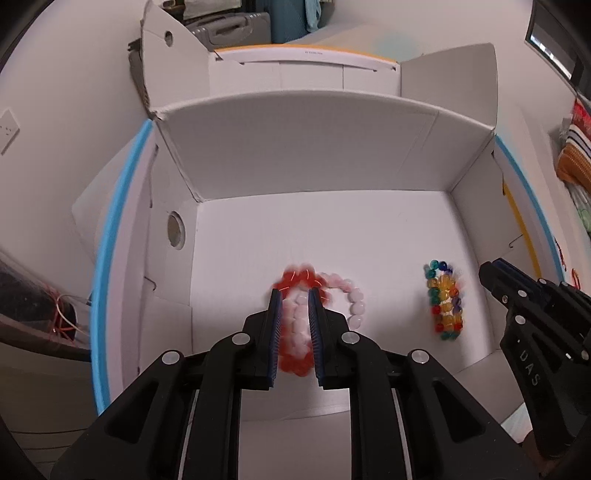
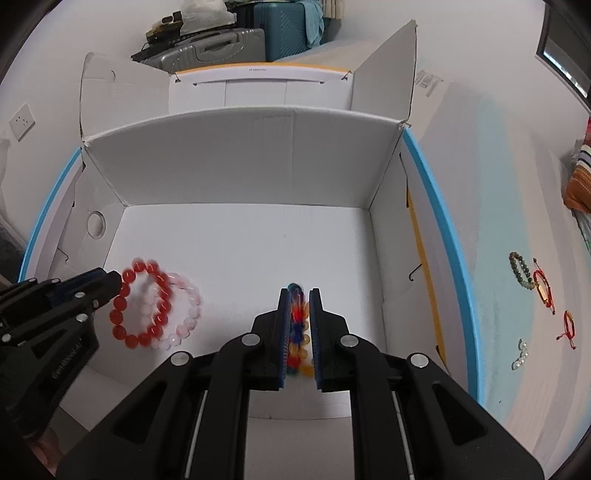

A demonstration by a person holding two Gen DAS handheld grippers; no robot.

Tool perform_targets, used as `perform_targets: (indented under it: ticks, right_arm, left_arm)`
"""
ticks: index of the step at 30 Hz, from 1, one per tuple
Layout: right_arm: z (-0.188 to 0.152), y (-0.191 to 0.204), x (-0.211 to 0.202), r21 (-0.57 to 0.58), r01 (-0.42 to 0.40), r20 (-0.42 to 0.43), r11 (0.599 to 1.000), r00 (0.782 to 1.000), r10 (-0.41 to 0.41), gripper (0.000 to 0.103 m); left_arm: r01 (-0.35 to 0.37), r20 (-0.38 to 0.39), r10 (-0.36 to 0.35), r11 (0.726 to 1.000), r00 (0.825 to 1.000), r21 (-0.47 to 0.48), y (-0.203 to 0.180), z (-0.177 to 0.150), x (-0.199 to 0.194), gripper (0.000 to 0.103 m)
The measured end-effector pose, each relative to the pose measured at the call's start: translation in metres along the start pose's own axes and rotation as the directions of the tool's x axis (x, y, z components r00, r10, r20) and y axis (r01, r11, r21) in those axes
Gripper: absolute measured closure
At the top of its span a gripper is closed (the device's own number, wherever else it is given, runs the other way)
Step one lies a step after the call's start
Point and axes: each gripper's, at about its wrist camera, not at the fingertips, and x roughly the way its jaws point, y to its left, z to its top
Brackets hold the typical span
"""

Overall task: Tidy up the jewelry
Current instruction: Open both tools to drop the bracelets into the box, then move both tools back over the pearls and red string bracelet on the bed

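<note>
A red bead bracelet and a pale pink bead bracelet lie overlapped on the floor of a white cardboard box. My left gripper hovers just over them, fingers slightly apart with the beads between; in the right wrist view its tips sit beside the red bracelet. A multicoloured bead bracelet lies at the box's right. My right gripper is over it, fingers slightly apart with the beads between them. The beads look blurred.
Outside the box on the right, on the pale table, lie a green bead bracelet, two red cord bracelets and a clear bead piece. The box's flaps stand up around it. Suitcases stand behind.
</note>
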Motion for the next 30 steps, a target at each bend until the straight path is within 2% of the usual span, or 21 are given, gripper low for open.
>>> perform_targets:
  ticks: [2, 3, 4, 5, 7, 10, 13, 19, 22, 25, 30]
  right_arm:
    - [0.000, -0.002, -0.005, 0.007, -0.007, 0.009, 1.000, 1.000, 0.007, 0.071]
    - [0.001, -0.003, -0.010, 0.007, -0.006, 0.025, 1.000, 1.000, 0.006, 0.066]
    - [0.000, -0.005, -0.016, 0.008, -0.001, 0.044, 1.000, 0.999, 0.000, 0.056]
    - [0.000, -0.007, -0.023, 0.013, 0.005, 0.062, 1.000, 0.998, -0.005, 0.049]
    - [0.000, -0.015, -0.036, 0.035, 0.002, 0.096, 0.999, 0.995, -0.005, 0.041]
    - [0.003, -0.030, -0.053, 0.066, 0.013, 0.132, 0.998, 0.991, -0.022, 0.030]
    - [0.004, -0.048, -0.068, 0.105, 0.039, 0.166, 0.994, 0.985, -0.056, 0.023]
    - [0.003, -0.084, -0.088, 0.161, 0.079, 0.203, 0.984, 0.973, -0.111, 0.008]
    - [0.001, -0.105, -0.095, 0.184, 0.109, 0.218, 0.977, 0.964, -0.149, 0.008]
    - [-0.003, -0.128, -0.100, 0.209, 0.132, 0.211, 0.969, 0.961, -0.177, 0.008]
    - [-0.012, -0.168, -0.107, 0.255, 0.168, 0.201, 0.952, 0.954, -0.222, 0.008]
  left_arm:
    - [0.004, 0.010, -0.004, 1.000, 1.000, 0.001, 0.000, 0.000, -0.006, 0.077]
    - [0.005, 0.021, -0.004, 1.000, 1.000, -0.004, 0.001, 0.000, -0.011, 0.067]
    - [0.002, 0.037, -0.002, 1.000, 0.999, -0.011, 0.002, 0.000, -0.016, 0.057]
    - [0.001, 0.052, 0.000, 1.000, 0.999, -0.014, 0.002, 0.001, -0.021, 0.053]
    - [0.001, 0.084, 0.001, 1.000, 0.996, -0.014, 0.001, 0.000, -0.033, 0.038]
    - [0.003, 0.123, -0.002, 1.000, 0.992, -0.008, -0.005, 0.001, -0.046, 0.024]
    - [0.011, 0.149, -0.011, 1.000, 0.989, 0.004, -0.013, -0.001, -0.056, 0.017]
    - [0.018, 0.211, -0.027, 0.999, 0.977, 0.046, -0.039, -0.006, -0.078, 0.009]
    - [0.040, 0.224, -0.054, 0.997, 0.973, 0.070, -0.056, -0.008, -0.084, 0.006]
    - [0.034, 0.243, -0.057, 0.995, 0.968, 0.097, -0.076, -0.008, -0.088, 0.006]
    - [0.066, 0.244, -0.101, 0.987, 0.964, 0.147, -0.111, -0.006, -0.091, 0.006]
